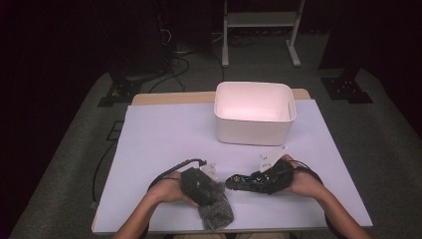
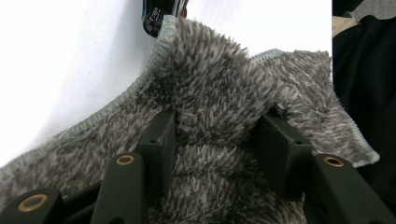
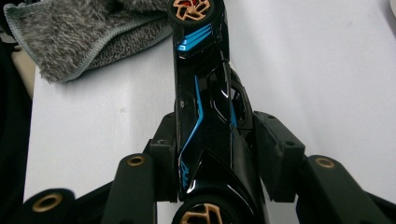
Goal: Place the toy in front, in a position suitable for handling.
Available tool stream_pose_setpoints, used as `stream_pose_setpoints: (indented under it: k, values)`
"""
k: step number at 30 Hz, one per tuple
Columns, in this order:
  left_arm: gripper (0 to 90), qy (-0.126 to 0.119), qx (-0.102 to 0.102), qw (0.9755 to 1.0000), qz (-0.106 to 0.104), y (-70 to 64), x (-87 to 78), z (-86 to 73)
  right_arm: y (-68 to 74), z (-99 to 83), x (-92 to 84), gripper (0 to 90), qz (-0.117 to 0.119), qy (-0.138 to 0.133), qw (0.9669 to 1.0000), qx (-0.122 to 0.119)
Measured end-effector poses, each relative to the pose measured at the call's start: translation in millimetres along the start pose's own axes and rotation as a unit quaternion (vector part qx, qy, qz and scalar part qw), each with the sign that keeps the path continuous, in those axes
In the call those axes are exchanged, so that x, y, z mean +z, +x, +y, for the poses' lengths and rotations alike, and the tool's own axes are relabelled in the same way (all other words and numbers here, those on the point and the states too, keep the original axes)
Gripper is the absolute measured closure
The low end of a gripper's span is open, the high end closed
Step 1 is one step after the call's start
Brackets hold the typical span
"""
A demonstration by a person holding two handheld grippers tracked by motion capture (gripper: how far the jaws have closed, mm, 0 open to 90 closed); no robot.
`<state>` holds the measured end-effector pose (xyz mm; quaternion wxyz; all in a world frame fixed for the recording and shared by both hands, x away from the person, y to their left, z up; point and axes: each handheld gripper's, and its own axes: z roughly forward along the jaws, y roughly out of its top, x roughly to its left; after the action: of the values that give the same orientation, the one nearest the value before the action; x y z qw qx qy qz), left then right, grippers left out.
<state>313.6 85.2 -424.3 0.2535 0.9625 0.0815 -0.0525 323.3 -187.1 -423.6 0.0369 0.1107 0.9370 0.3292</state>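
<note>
Right gripper view looks straight down the length of a glossy black toy racing car with blue stripes and copper-coloured wheels (image 3: 210, 121), which lies low over the white worktop (image 3: 327, 70), its far front wheel right at the edge of a fluffy grey microfibre cloth with a stitched hem (image 3: 70, 32). Right gripper (image 3: 215, 154) has its fingers (image 3: 275, 149) about half spread and pressed against the car's two flanks near the rear, so the car is pinched between them.

In the left gripper view the cloth (image 2: 224, 93) lies rumpled on the worktop, with a raised fold standing between the fingers (image 2: 161, 140) of the left gripper (image 2: 219, 140). They stand about half spread, sunk into the pile on either side of the fold, and do not look clamped on it, so I take the cloth as loose.

High view puts both at the near edge of the worktop (image 1: 159, 129), cloth (image 1: 214, 211) under the left gripper (image 1: 201, 184), car (image 1: 249, 181) level in the right gripper (image 1: 244, 180), and a white rectangular plastic bin (image 1: 255, 132) well apart farther back.

My reading: the car is being held for wiping, and the cloth is being taken up. Next the left fingers need to close on the fold, then bring the cloth onto the car's body while the right grip holds steady.
</note>
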Motion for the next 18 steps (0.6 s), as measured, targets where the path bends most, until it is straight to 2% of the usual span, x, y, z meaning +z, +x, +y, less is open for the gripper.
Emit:
stream_pose_setpoints:
  k: [5, 7, 9, 10, 12, 14, 15, 18]
  values:
    - [52.6, -0.002, -0.003, 0.9997, 0.022, -4.2, 4.2, 0.7, 0.4, -1.2, 0.5, 54.0, -0.002, -0.005, 1.0, 0.003]
    - [57.7, -0.006, -0.001, 0.9993, 0.036, -5.8, 4.5, -0.4, 1.0, -1.9, 0.8, 53.9, -0.003, -0.007, 1.0, 0.005]
    - [67.7, -0.014, -0.002, 0.9989, 0.044, -7.0, 4.7, -1.6, 1.6, -2.4, 1.0, 53.9, -0.006, -0.009, 0.9999, 0.005]
    - [73.4, -0.017, -0.001, 0.9988, 0.045, -8.0, 4.9, -2.2, 1.7, -2.5, 0.9, 53.9, -0.008, -0.009, 0.9999, 0.003]
    - [79.2, -0.023, 0.002, 0.9985, 0.05, -9.4, 4.2, -2.8, 2.0, -2.4, 0.8, 54.0, -0.009, -0.008, 0.9999, 0.003]
    - [82.1, -0.032, 0.004, 0.9985, 0.045, -8.7, 0.3, -5.5, 2.1, -2.6, 1.0, 54.0, -0.009, -0.01, 0.9999, 0.005]
    - [82.6, -0.039, -0.002, 0.9986, 0.037, -7.3, -2.2, -7.3, 2.2, -2.8, 0.9, 54.0, -0.009, -0.01, 0.9999, 0.006]
    - [82.7, -0.049, -0.015, 0.998, 0.037, -1.3, -14.2, -13.7, 1.7, -3.0, 0.6, 54.0, -0.008, -0.01, 0.9999, 0.007]
